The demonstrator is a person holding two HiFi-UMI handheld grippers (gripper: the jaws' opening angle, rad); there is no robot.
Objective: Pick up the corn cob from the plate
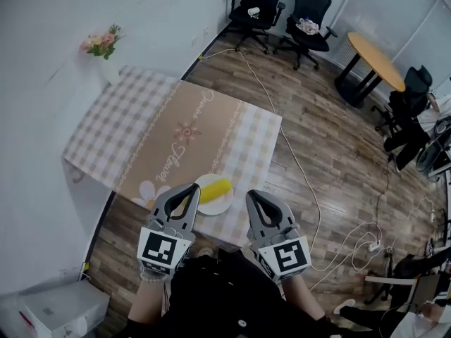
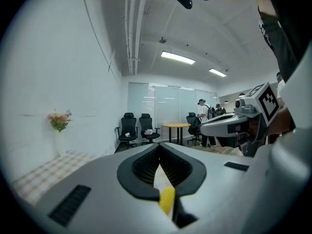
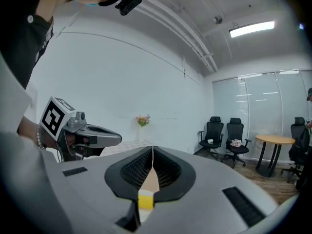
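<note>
A yellow corn cob lies on a white plate at the near edge of the checked tablecloth. My left gripper hovers just left of the plate, its jaws shut and empty. Just right of the plate is my right gripper, also shut with nothing held. In the left gripper view the corn cob shows as a yellow patch below the closed left gripper. The right gripper view shows the corn cob the same way, under the closed right gripper.
The table stands against the white wall, with a vase of flowers at its far corner. Cables run over the wooden floor to the right. Office chairs and a round table stand beyond. A white box sits at lower left.
</note>
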